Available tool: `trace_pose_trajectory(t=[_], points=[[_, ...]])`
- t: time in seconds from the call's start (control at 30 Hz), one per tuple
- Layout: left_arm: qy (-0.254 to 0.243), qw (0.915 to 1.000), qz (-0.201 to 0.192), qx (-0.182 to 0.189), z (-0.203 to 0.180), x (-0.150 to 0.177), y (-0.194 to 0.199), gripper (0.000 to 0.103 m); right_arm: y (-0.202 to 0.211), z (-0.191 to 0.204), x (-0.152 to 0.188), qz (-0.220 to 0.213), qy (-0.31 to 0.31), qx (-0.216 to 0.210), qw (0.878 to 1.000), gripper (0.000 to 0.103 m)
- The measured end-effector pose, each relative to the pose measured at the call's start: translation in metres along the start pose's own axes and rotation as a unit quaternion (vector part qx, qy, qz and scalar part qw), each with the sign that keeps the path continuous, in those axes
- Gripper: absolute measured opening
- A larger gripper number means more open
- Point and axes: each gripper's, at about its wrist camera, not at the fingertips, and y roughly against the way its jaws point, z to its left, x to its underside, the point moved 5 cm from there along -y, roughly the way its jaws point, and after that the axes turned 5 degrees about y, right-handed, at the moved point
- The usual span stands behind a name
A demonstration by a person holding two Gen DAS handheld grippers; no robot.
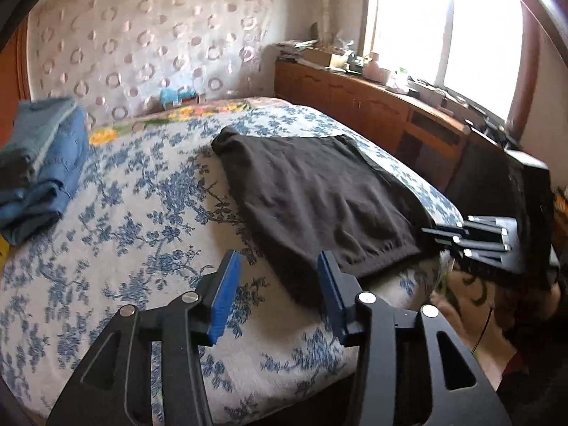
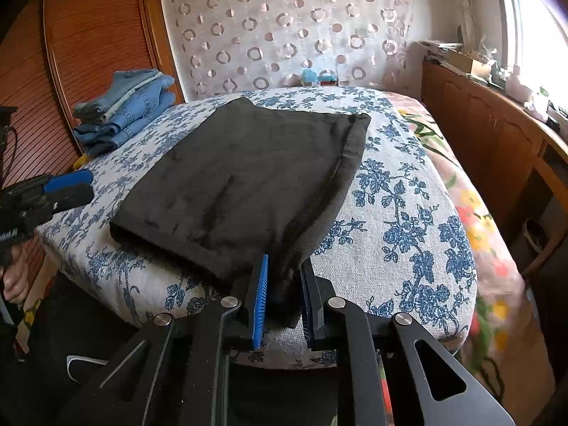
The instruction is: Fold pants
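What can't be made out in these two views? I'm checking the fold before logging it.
- Layers inside the black pants: hidden under the top layer in both views.
- Right gripper grip: fabric sits between the pads, but contact is unclear.
- Right gripper in the left wrist view: blurred, jaws unreadable.
- Blue item by the curtain: too small to identify.
- Jeans stack: cut off by the left wrist edge.
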Motion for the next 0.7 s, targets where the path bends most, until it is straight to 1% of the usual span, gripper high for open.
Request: trace_pose_trajectory(t=[0.1, 0.17, 0.47, 0.57, 0.7], points=[[0.021, 0.9995, 0.016, 0.015, 0.001, -0.003, -0.015, 0.047, 0.0, 0.0, 0.0, 0.0, 0.0, 0.0, 1.0, 0.016], [0.026, 0.9992, 0.026, 0.017, 0.0, -0.004, -0.024, 0.047, 0.0, 0.0, 0.0, 0.0, 0.0, 0.0, 1.0, 0.016], [0.029, 0.9973, 0.066, 0.015, -0.005, 0.01, -0.048, 0.047, 0.0, 0.001, 0.0, 0.001, -0.008, -0.002, 1.0, 0.017], [0.019, 0.9981, 0.059, 0.005, -0.006, 0.013, -0.047, 0.047, -0.001, 0.001, -0.002, 0.005, -0.016, 0.0, 1.0, 0.018], [0.013, 0.9984, 0.055, -0.003, -0.009, 0.015, -0.045, 0.047, -0.005, 0.004, -0.006, 0.01, -0.013, 0.004, 1.0, 0.022]])
